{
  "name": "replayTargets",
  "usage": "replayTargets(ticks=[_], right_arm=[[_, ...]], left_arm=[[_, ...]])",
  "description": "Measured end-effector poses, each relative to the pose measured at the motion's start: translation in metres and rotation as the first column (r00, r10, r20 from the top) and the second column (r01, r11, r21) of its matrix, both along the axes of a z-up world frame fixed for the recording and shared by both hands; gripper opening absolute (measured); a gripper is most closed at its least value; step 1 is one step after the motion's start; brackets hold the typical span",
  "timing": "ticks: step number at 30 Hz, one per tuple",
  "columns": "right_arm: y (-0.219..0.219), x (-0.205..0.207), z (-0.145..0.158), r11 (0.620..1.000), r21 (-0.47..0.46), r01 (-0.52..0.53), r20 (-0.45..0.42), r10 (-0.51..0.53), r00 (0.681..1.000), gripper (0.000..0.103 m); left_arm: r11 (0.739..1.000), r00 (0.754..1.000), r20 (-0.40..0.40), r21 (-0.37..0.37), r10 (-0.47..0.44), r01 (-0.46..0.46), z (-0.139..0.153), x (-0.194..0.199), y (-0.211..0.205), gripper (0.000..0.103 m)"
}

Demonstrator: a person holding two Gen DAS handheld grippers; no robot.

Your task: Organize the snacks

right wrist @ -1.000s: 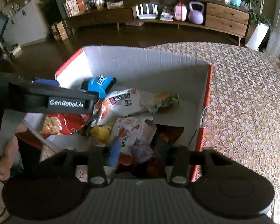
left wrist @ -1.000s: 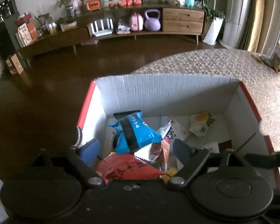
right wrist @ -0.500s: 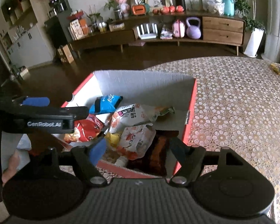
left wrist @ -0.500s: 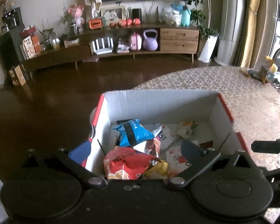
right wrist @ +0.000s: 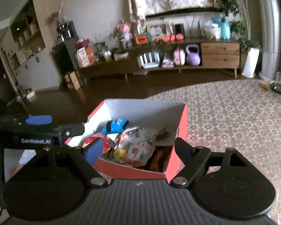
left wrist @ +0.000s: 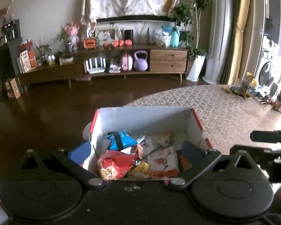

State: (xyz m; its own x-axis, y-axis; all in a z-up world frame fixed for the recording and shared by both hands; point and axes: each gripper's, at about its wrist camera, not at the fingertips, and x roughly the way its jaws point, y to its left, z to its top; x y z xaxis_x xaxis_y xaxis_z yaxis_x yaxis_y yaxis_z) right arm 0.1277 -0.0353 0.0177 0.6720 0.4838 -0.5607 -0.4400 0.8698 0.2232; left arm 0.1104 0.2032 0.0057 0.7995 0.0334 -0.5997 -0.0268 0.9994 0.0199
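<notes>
A red cardboard box (left wrist: pixel 144 119) with white inner walls stands at the table's edge and holds several snack packets. Among them are a blue packet (left wrist: pixel 121 140), a red packet (left wrist: pixel 114 166), a yellow one (left wrist: pixel 140 168) and a white-and-orange packet (left wrist: pixel 163 163). My left gripper (left wrist: pixel 134 151) hovers above and behind the box, open, gripping nothing. My right gripper (right wrist: pixel 138 150) hangs over the box's near corner (right wrist: pixel 166 174); its jaws are opening and hold nothing. The box (right wrist: pixel 133 170) and its packets show below between them. The left gripper's blue pad (right wrist: pixel 38 120) juts in from the left.
The table carries a patterned lace cloth (right wrist: pixel 234 121), with small clutter (left wrist: pixel 243 90) at its far right. Beyond the box lie dark floor (left wrist: pixel 46 116) and a long wooden sideboard (left wrist: pixel 168 61) with a purple kettlebell (left wrist: pixel 140 61).
Both grippers have drawn back and risen from the box, which now looks smaller and farther off. Both sets of jaws have spread wider, and the snack between the right fingers is gone.
</notes>
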Motion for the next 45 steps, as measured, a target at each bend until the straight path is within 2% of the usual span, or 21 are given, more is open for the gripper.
replayTargets(ticks=[1, 3, 5, 9, 13, 20, 27, 45], right_arm=[[-0.002, -0.003, 0.002, 1.0, 0.009, 0.006, 0.011, -0.006, 1.0, 0.084], [-0.008, -0.011, 0.006, 0.999, 0.035, 0.025, 0.052, -0.027, 0.998, 0.098], [-0.012, -0.018, 0.009, 0.998, 0.04, 0.043, 0.103, -0.047, 0.994, 0.103], [-0.02, -0.03, 0.011, 0.996, 0.053, 0.068, 0.153, -0.075, 0.985, 0.103], [-0.028, -0.038, 0.009, 0.994, 0.061, 0.095, 0.174, -0.105, 0.979, 0.103], [-0.027, -0.05, 0.005, 0.994, 0.001, 0.11, 0.205, -0.107, 0.973, 0.103], [-0.019, -0.058, 0.001, 0.995, -0.046, 0.084, 0.197, -0.074, 0.978, 0.103], [-0.019, -0.061, -0.001, 0.995, -0.038, 0.094, 0.193, -0.085, 0.978, 0.103]], left_arm=[[1.0, 1.0, 0.008, 0.001, 0.0, 0.0, 0.001, -0.003, -0.002, 0.103], [1.0, 1.0, 0.02, -0.004, -0.011, 0.011, 0.003, -0.009, -0.005, 0.103], [0.999, 0.999, 0.028, -0.025, -0.023, 0.023, 0.005, -0.014, -0.005, 0.103], [0.998, 0.999, 0.039, -0.063, -0.01, 0.013, 0.004, -0.024, -0.004, 0.103], [0.998, 0.999, 0.049, -0.063, 0.011, -0.008, 0.001, -0.032, -0.003, 0.103], [0.995, 0.997, 0.072, -0.094, 0.035, -0.028, 0.002, -0.046, -0.002, 0.103], [0.996, 0.998, 0.061, -0.089, 0.035, -0.029, 0.0, -0.053, -0.004, 0.103], [0.998, 0.999, 0.041, -0.063, 0.029, -0.027, -0.003, -0.058, -0.007, 0.103]])
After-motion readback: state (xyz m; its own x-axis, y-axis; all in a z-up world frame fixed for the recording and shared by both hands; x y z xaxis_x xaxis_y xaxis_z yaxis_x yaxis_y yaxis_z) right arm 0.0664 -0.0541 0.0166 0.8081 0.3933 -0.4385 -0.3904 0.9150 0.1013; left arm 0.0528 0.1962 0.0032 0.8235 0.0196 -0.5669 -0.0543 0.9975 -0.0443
